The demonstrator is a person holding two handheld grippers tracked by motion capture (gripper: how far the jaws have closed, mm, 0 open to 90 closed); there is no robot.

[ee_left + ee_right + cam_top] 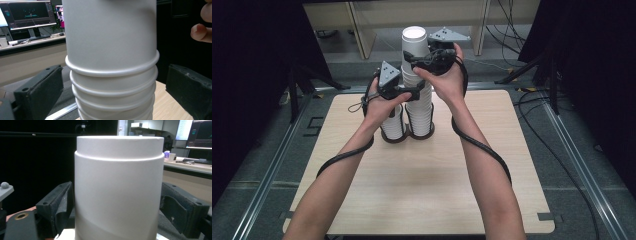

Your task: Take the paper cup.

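Observation:
A tall stack of upturned white paper cups [421,107] stands at the far middle of the wooden table [437,190]. A shorter cup stack [393,127] stands against its left side. My right gripper [415,59] is up at the topmost cup [414,40]. In the right gripper view its two black jaws press on the sides of that cup [117,185]. My left gripper [417,92] reaches around the stack's middle. In the left gripper view the ringed rims of the stack [112,75] sit between its jaws, with a small gap on each side.
Black cables trail from both grippers along the forearms. Behind the table stands a pale shelf frame [362,30] with loose cables [512,20] on the floor. A desk with monitors [30,15] lies beyond the stack. Metal rails [572,155] run along the table's sides.

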